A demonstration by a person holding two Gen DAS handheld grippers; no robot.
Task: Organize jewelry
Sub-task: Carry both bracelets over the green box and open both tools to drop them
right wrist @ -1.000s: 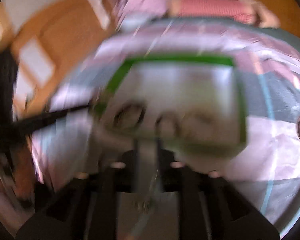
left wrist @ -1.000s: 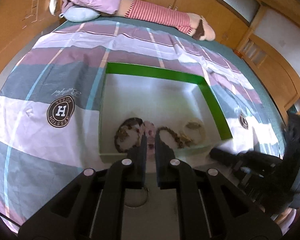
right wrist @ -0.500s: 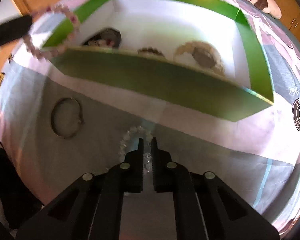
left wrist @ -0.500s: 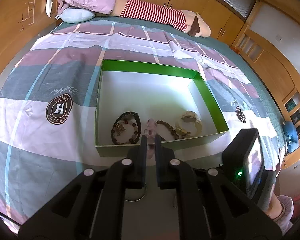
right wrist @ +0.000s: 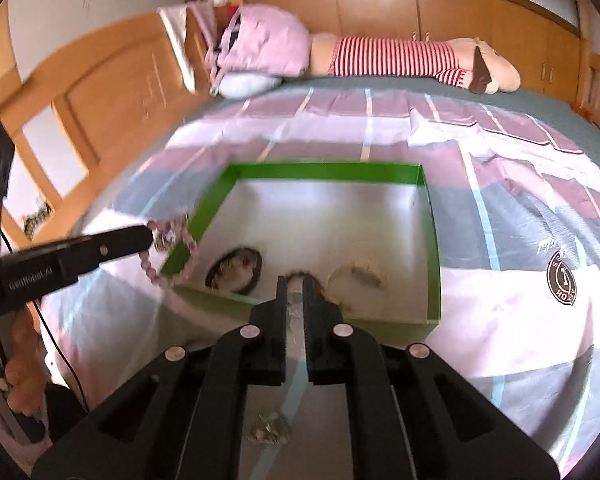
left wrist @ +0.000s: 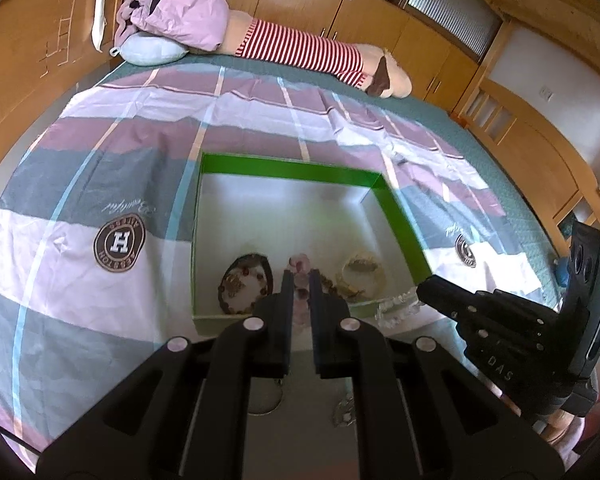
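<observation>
Two bracelets are in the air: a pink bead bracelet (right wrist: 172, 248) clamped in the left gripper (left wrist: 300, 286) at the near-left corner of the green-walled white box (left wrist: 404, 224), and a clear crystal bracelet (left wrist: 396, 306) pinched by the right gripper (right wrist: 296, 292) over the near wall. Both should clear that wall, lower into bare floor past the dark bead bracelet (left wrist: 246, 282), then release.
</observation>
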